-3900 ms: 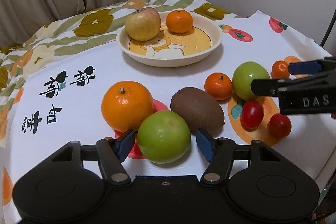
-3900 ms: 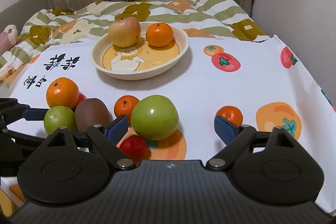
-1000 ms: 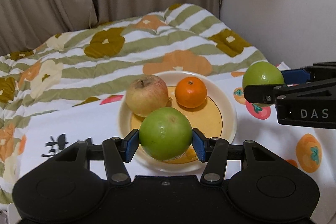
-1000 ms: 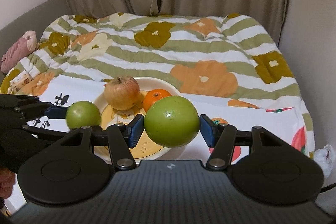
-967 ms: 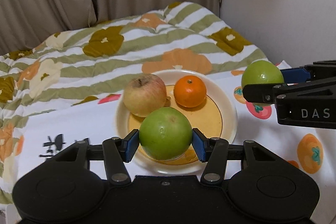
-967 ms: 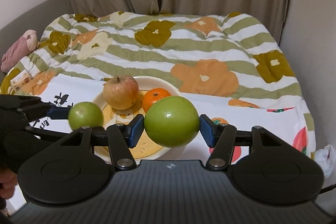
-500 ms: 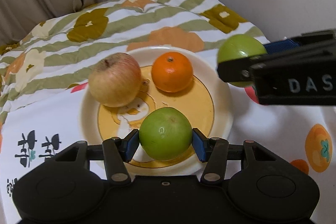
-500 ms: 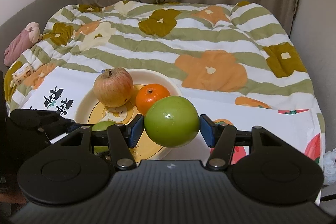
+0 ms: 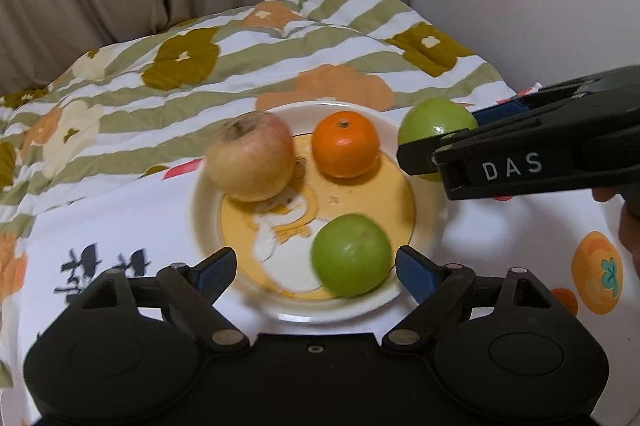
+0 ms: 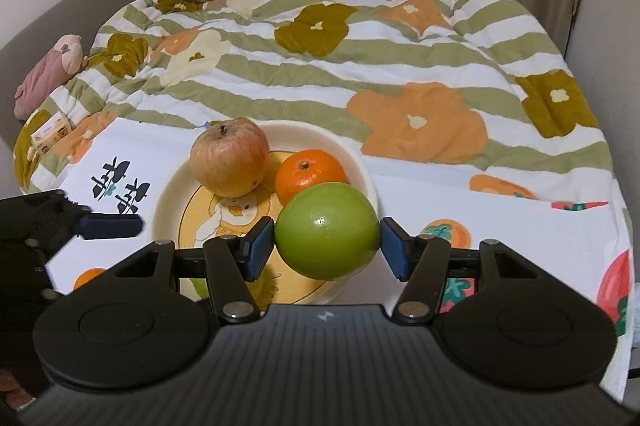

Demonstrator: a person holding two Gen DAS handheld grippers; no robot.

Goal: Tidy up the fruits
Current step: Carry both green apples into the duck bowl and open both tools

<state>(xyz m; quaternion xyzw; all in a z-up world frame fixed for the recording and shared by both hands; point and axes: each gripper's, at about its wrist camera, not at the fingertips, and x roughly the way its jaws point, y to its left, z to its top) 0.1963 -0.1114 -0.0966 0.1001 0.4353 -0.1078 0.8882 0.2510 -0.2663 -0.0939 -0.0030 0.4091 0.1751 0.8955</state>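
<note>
Release is the step in hand on the left: the left gripper [image 9: 314, 268] has its jaws opening, and the near green apple [image 9: 351, 255] lies between them on the plate [image 9: 200, 210], free of both pads, a clear gap on the left side and a slim one on the right. It looks blurred, so it may be rolling a little on the dish. Behind it on the plate sit the red apple [image 9: 251, 156] and the orange [image 9: 345, 144], close together but, as far as I can tell, not touching.

The right gripper [image 10: 327, 241] is clamped on the second green apple [image 10: 327, 236], both pads pressed to its sides, held in the air over the right side of the plate, in front of the orange.

My guess at what comes next: the left gripper should back away from the plate without nudging the fruit it just let go. The right one then needs to lower its apple into the bare patch right of the centre, clear of the orange and the near apple, and only then let go. Crowding is the risk; a bump could send a fruit over the rim
</note>
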